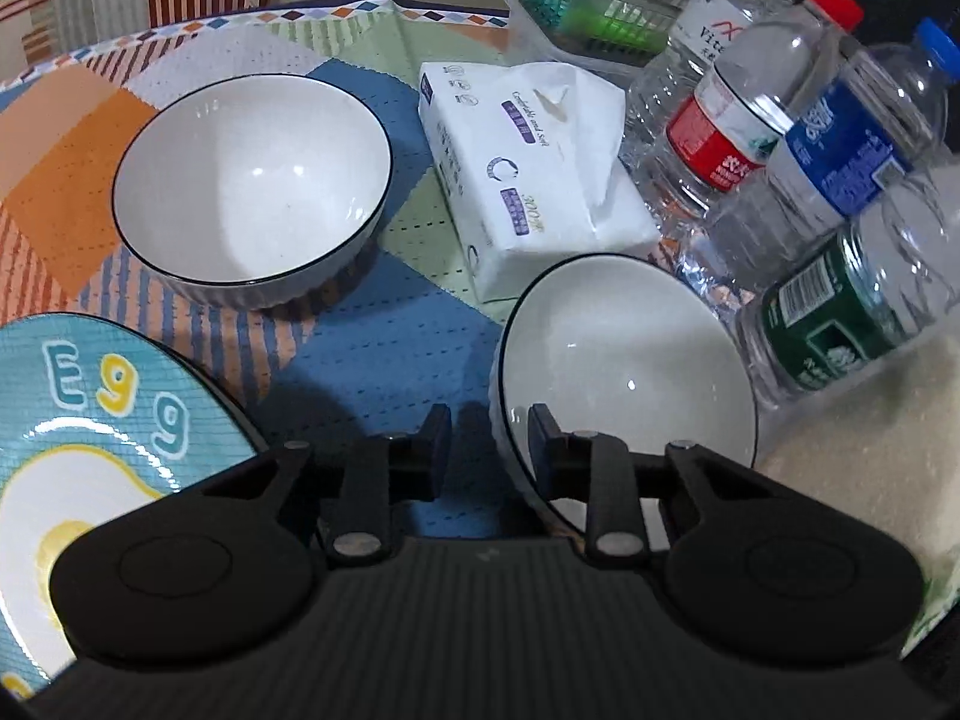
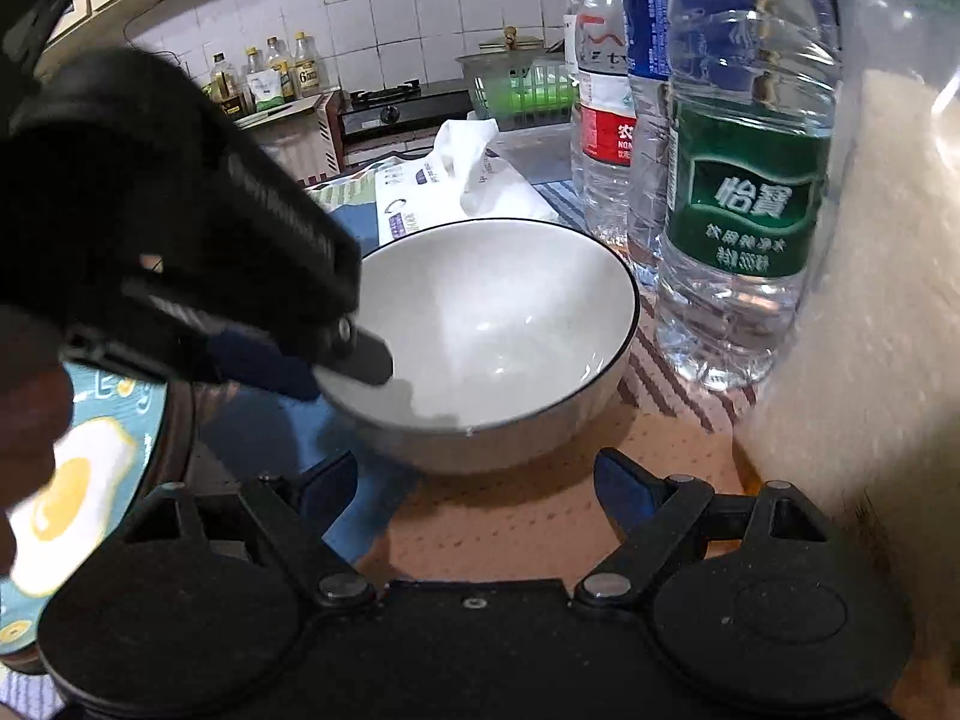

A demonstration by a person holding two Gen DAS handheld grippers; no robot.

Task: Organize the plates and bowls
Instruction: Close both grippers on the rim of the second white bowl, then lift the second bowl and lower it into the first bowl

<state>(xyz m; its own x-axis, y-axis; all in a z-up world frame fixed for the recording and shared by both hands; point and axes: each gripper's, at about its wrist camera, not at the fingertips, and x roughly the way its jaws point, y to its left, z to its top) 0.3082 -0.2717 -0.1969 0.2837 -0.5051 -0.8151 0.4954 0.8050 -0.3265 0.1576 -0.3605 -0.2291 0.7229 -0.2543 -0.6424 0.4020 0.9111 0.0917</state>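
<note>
Rim of the near bowl [image 1: 624, 372] sits between the narrowed left gripper [image 1: 489, 438]; the right gripper [image 2: 474, 492] gapes wide before it.

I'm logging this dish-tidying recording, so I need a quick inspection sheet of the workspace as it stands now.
Surface: patchwork tablecloth covers the table.
Job's things: near bowl sits tilted, its rim between the left gripper's fingers; far bowl stands upright, apart; egg-print plate lies at the left.
Clutter: tissue pack, four water bottles, the green-label bottle nearest, green basket, pale sack at the right.
Grippers: left gripper straddles the near bowl's rim, grip unclear; right gripper open, empty, just short of that bowl.
Cables: nothing seen.
Surroundings: tiled wall, stove, oil bottles.
</note>
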